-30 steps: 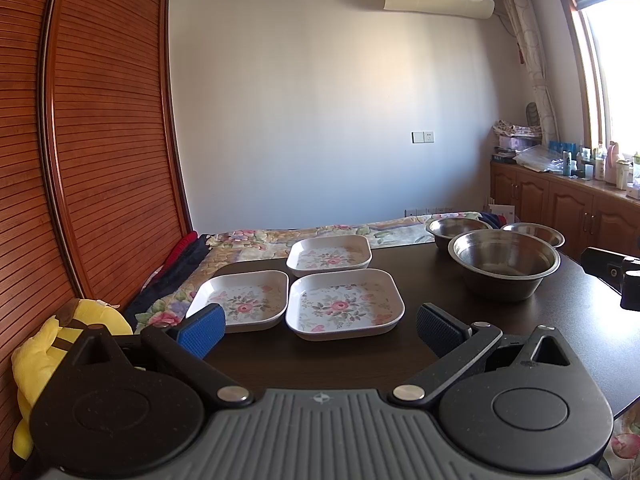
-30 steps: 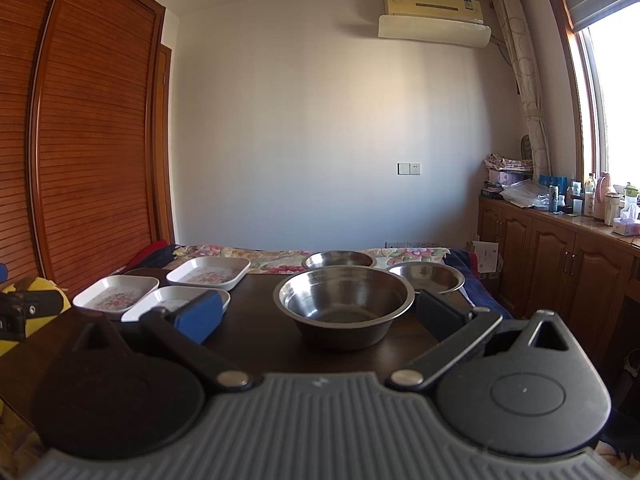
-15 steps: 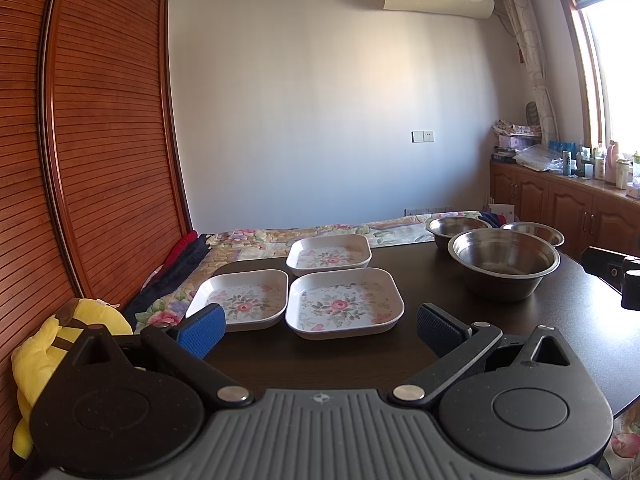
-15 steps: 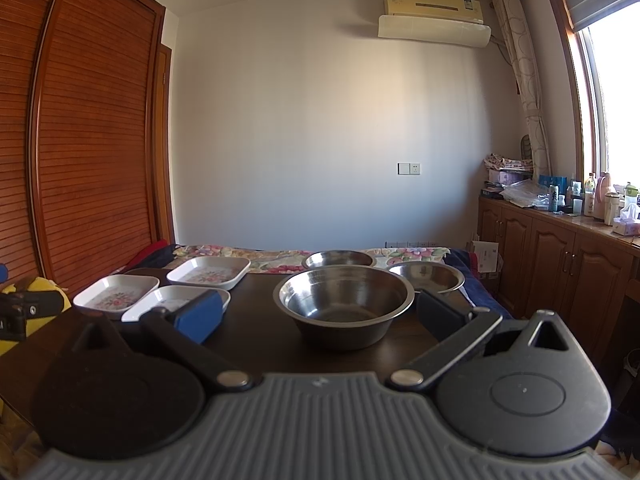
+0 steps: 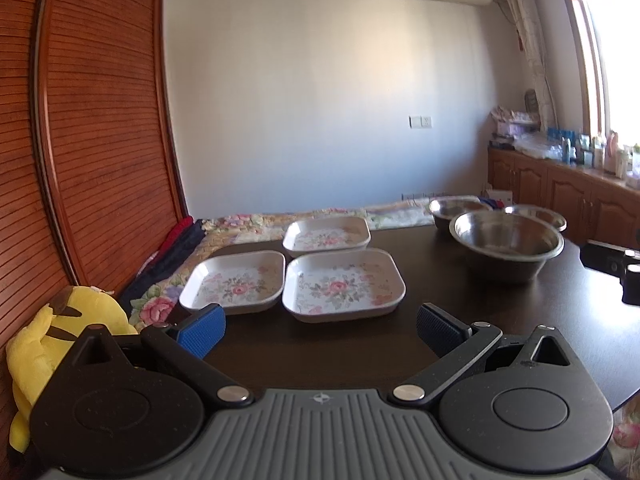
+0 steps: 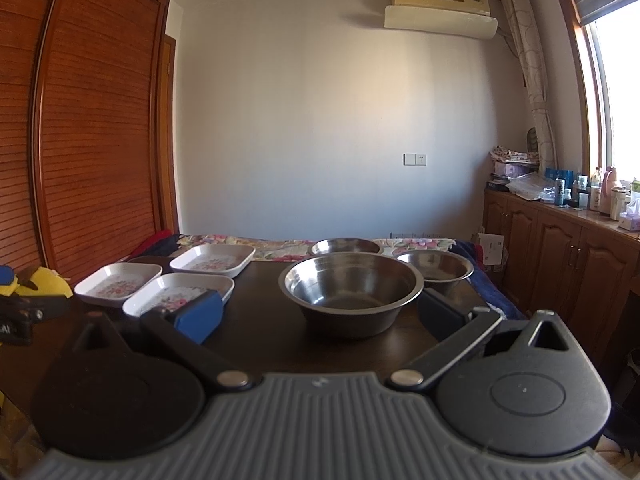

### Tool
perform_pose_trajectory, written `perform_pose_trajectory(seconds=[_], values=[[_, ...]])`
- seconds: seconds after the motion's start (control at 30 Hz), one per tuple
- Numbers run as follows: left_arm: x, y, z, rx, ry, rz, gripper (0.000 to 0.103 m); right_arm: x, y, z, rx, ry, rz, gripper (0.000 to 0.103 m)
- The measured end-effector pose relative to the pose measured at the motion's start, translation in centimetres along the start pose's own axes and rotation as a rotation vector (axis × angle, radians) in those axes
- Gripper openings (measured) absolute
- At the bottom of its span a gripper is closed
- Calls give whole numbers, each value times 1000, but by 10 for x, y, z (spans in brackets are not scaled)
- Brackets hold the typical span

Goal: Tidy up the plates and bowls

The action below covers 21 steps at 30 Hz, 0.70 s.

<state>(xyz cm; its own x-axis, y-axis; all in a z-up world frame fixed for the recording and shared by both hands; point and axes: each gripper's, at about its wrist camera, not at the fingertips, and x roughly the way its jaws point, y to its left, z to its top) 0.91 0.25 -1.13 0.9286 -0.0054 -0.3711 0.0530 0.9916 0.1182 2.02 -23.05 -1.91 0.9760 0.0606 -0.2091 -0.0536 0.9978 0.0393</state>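
Note:
Three white square plates with flower prints sit on the dark table: a near one, a left one and a far one. Three steel bowls stand to the right: a large one in front, two smaller ones behind. My left gripper is open, empty, just short of the near plate. My right gripper is open and empty, with the large bowl straight ahead between its fingers' line.
A yellow plush toy lies off the table's left edge beside a wooden slatted wardrobe. A flowered bedspread lies behind the table. Wooden cabinets with bottles stand along the right wall under the window.
The left wrist view has tipped slightly downward and shifted a little; plates and bowls stay where they were. The right gripper has not moved.

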Motion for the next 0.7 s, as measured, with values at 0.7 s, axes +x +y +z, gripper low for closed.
perform_pose_trajectory(seconds=[0.7], values=[[81, 36, 27, 32, 77, -39, 103, 68, 49, 25, -113, 57, 180, 103]])
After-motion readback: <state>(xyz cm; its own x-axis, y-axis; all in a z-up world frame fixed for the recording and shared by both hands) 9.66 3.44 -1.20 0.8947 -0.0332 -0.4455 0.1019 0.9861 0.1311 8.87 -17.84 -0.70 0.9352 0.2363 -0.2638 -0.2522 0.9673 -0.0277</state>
